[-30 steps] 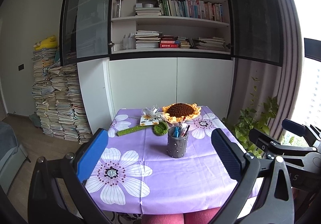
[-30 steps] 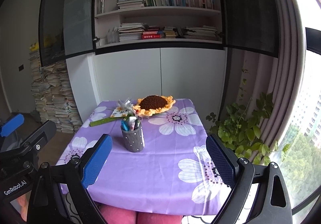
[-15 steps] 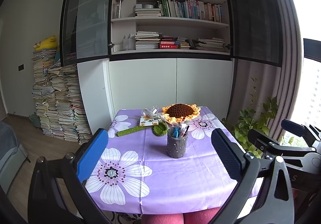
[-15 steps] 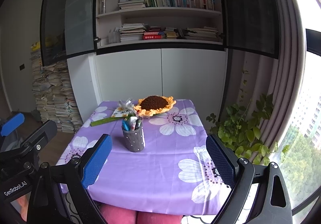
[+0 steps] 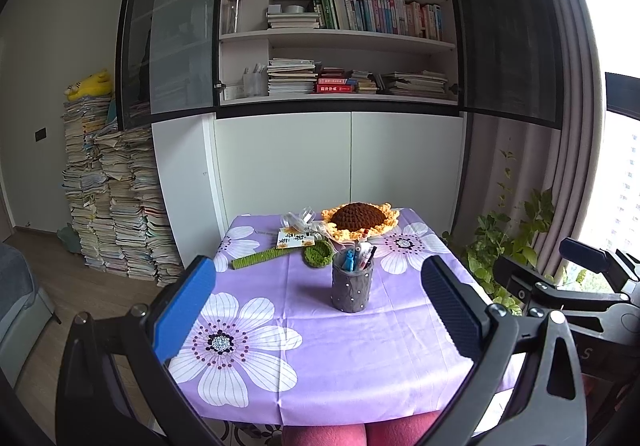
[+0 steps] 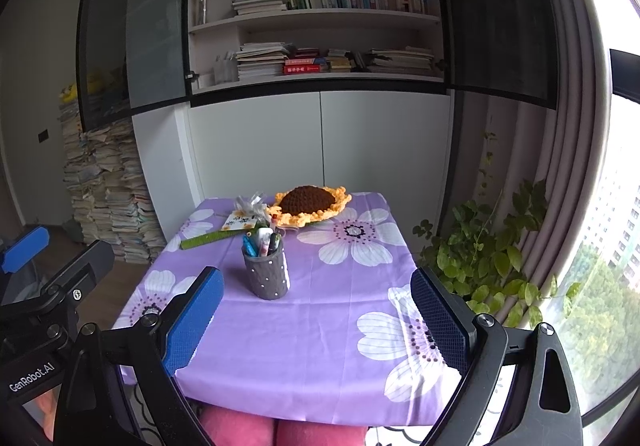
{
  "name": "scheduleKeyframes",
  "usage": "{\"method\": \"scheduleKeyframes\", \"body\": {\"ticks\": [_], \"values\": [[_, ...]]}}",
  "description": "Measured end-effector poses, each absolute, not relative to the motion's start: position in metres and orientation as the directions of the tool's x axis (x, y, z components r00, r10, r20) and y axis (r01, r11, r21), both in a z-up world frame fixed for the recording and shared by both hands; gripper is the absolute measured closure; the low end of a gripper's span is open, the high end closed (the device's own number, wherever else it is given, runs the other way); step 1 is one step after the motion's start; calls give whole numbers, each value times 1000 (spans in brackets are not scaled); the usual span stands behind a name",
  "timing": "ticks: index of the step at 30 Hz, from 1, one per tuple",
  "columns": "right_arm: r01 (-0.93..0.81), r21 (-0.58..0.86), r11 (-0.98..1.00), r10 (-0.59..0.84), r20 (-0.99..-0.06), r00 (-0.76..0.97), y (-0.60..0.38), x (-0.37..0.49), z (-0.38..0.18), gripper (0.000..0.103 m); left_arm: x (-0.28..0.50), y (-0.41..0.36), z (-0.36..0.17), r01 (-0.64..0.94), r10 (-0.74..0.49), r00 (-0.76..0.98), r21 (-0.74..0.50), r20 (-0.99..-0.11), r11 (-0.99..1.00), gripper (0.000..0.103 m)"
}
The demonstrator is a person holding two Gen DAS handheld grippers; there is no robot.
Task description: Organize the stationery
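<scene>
The pens already stand in the grey pen holder (image 5: 352,288) mid-tabletop (image 5: 320,346). Both the left gripper (image 5: 316,310) and right gripper (image 6: 316,320) hang back near the edge, jaws spread and empty. Little stationery looks left to tidy.

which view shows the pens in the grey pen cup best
The right wrist view: the pen cup sits nearer and is seen from slightly higher, so the pen tips separate clearly. In the left wrist view the cup is smaller, its pens bunched.
</scene>
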State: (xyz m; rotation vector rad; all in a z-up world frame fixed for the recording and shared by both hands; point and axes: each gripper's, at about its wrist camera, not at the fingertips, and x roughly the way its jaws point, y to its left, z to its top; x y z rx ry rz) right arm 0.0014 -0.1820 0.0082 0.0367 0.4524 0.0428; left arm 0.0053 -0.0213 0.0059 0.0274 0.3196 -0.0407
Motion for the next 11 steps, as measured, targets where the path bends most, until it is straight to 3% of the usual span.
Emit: {"method": "scheduleKeyframes", "body": {"ticks": [11], "values": [[-32,50,998,51,-436,899,-184,2,8,8,3,-23,5,46,-34,949,28,-313,999,1]]}}
